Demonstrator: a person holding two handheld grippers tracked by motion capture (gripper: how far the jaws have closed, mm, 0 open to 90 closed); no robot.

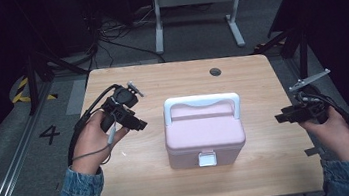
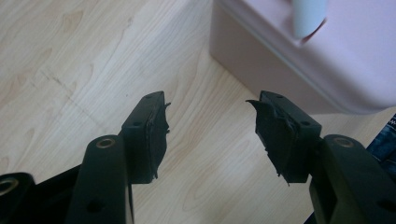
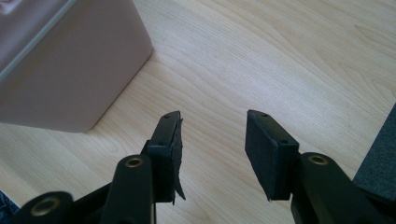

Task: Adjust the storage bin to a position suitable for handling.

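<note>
We log the left gripper point(image 1: 138, 124), jaws spread and empty, hovering just left of the pink box point(image 1: 204, 135); the right gripper point(image 1: 280, 116), likewise spread and empty, hangs near the table's point(image 1: 239, 70) right edge, apart from the box. The box stands mid-table, lid down, white handle point(image 1: 201, 103) lying across the top, white latch point(image 1: 207, 158) on the side facing us. We judge this the approach step; next, one gripper likely steadies the box while the other works the latch.
</note>
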